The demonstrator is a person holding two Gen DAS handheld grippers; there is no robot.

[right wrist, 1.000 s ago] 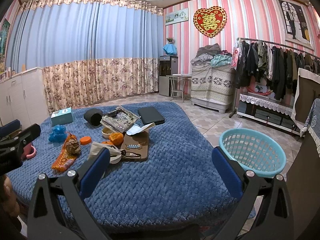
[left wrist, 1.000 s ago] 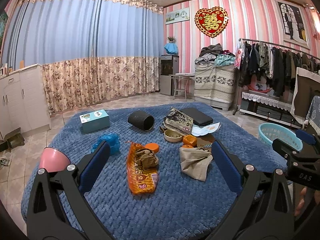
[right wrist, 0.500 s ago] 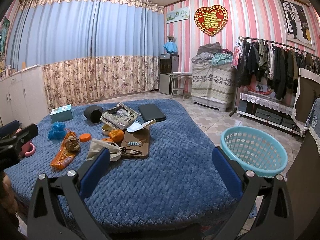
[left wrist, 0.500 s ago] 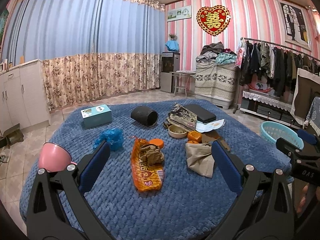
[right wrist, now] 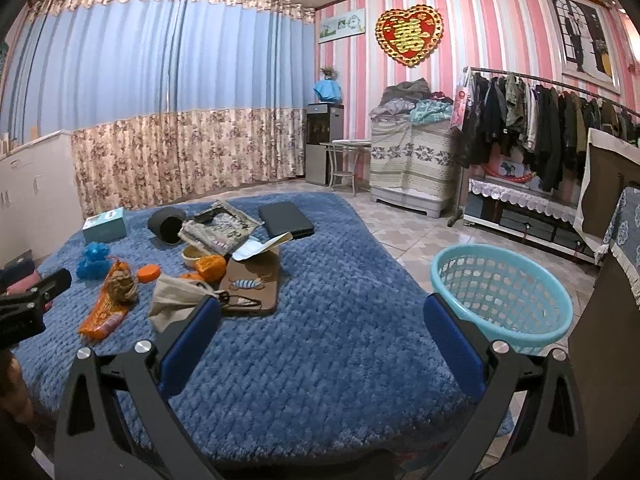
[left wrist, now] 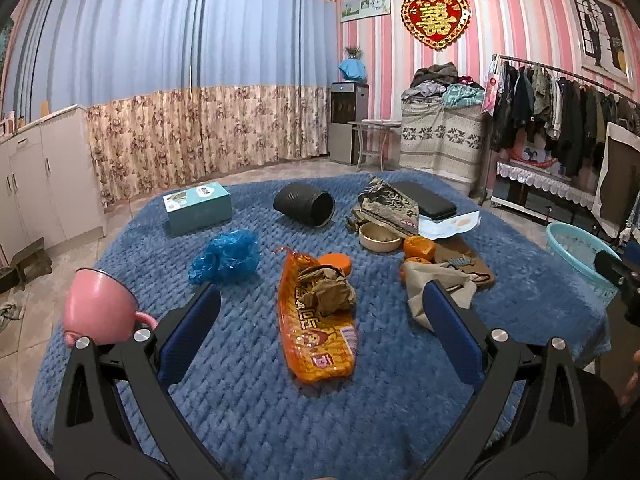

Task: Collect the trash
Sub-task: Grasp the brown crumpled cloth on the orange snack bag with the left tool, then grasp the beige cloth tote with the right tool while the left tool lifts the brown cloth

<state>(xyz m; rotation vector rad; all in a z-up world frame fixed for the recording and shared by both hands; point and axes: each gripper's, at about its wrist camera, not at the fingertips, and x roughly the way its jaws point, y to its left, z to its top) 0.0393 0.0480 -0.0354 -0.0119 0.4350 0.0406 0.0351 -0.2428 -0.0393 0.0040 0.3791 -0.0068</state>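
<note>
Orange snack wrapper (left wrist: pixel 318 324) is seen lying on blue blanket (left wrist: pixel 248 392), crumpled brown paper (left wrist: pixel 330 292) on top. Left gripper (left wrist: pixel 320 330) and right gripper (right wrist: pixel 322 338) are held apart, empty.

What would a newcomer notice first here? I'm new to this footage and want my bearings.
A thick blue knitted blanket fills the middle, strewn with clutter, most vividly a long orange snack wrapper lying between the open left tongs. On the tiled floor to its right stands a turquoise plastic laundry basket. A red-and-gold heart ornament hangs on the pink striped wall.
</note>
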